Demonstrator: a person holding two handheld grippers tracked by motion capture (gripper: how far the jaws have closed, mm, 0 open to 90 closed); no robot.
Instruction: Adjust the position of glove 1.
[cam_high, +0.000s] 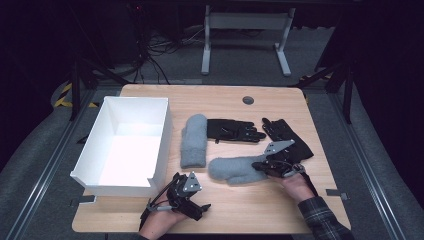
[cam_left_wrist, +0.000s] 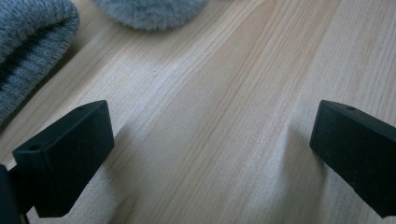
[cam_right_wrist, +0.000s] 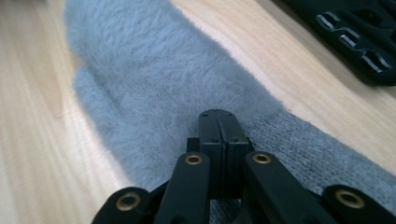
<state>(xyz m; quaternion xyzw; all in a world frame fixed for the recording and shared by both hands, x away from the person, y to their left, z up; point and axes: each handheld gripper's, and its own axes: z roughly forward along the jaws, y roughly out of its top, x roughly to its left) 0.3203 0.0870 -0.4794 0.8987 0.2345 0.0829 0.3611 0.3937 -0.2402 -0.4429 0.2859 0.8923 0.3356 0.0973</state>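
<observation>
Fluffy grey mitten (cam_right_wrist: 154, 88) lies directly ahead of the right tongs (cam_right_wrist: 218, 122), pinched at its knit cuff; soft, light, floppy, best gripped there. Left tongs (cam_left_wrist: 212, 140) gape wide, empty, over bare worktop (cam_left_wrist: 224, 84).

We see a lab or recording room: a wooden table (cam_high: 310, 200) on grey carpet (cam_high: 35, 150), dark curtains, cables (cam_high: 160, 47) on the floor, and a white desk frame (cam_high: 245, 30) behind.
</observation>
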